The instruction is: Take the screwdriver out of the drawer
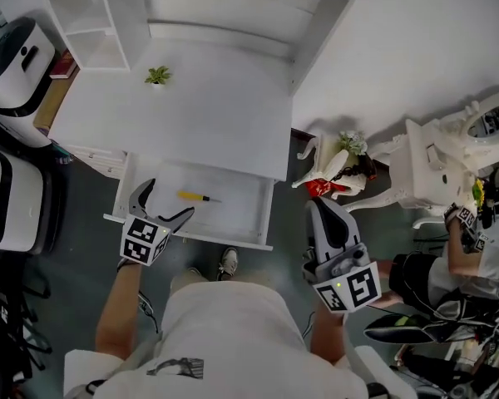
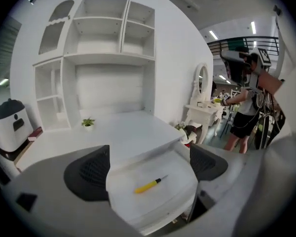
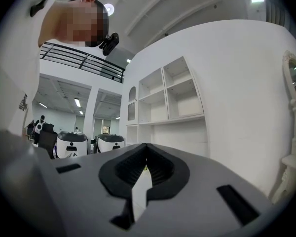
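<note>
A yellow-handled screwdriver (image 1: pixel 196 196) lies flat in the pulled-out white drawer (image 1: pixel 246 216) under the desk. In the left gripper view the screwdriver (image 2: pixel 149 185) shows between the two dark pads, farther off in the drawer (image 2: pixel 180 195). My left gripper (image 1: pixel 166 203) is open and hovers over the drawer's front left corner, short of the tool. Off to the right of the drawer, my right gripper (image 1: pixel 323 212) is shut and holds nothing. Its pads (image 3: pixel 160 169) meet with only a thin slit between them.
The white desk (image 1: pixel 183 115) carries a small potted plant (image 1: pixel 157 76). Open shelves (image 1: pixel 91 19) rise at the back left. White machines (image 1: pixel 12 56) stand at the left. A white dressing table (image 1: pixel 437 169) and another person (image 1: pixel 457 256) are at the right.
</note>
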Action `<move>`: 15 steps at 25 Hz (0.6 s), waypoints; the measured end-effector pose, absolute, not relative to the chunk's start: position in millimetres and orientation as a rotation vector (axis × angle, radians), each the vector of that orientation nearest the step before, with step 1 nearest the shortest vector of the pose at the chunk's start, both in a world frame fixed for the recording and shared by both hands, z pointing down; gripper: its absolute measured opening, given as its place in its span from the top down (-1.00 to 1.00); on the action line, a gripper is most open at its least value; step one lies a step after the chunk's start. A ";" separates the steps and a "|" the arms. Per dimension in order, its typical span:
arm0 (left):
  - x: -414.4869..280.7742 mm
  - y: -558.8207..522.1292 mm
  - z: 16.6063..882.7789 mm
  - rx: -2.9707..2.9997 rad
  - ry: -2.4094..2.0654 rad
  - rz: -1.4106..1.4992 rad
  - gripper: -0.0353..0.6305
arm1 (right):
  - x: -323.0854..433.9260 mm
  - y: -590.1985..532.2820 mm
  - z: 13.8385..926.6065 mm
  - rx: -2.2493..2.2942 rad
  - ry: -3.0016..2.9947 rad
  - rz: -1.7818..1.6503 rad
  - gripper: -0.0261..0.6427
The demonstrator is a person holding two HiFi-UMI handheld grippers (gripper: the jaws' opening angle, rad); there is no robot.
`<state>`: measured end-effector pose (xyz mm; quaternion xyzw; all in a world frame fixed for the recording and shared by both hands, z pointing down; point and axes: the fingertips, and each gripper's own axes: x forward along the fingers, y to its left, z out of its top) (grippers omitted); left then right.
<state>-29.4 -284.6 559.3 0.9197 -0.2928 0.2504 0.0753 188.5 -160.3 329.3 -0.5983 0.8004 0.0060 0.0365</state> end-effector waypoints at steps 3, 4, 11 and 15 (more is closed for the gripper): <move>-17.3 -291.0 600.8 2.762 -0.781 0.906 -0.65 | 194.9 -154.2 332.5 -1.878 2.450 0.007 0.89; -14.8 -292.1 616.0 2.766 -0.745 0.963 -0.65 | 197.2 -151.9 333.5 -1.894 2.446 0.002 0.89; 5.7 -285.3 691.5 2.800 -0.374 1.297 -0.64 | 212.4 -133.9 343.4 -2.014 2.423 -0.036 0.89; 14.0 -286.8 730.8 2.804 -0.188 1.480 -0.55 | 216.1 -124.7 350.7 -2.080 2.408 -0.073 0.89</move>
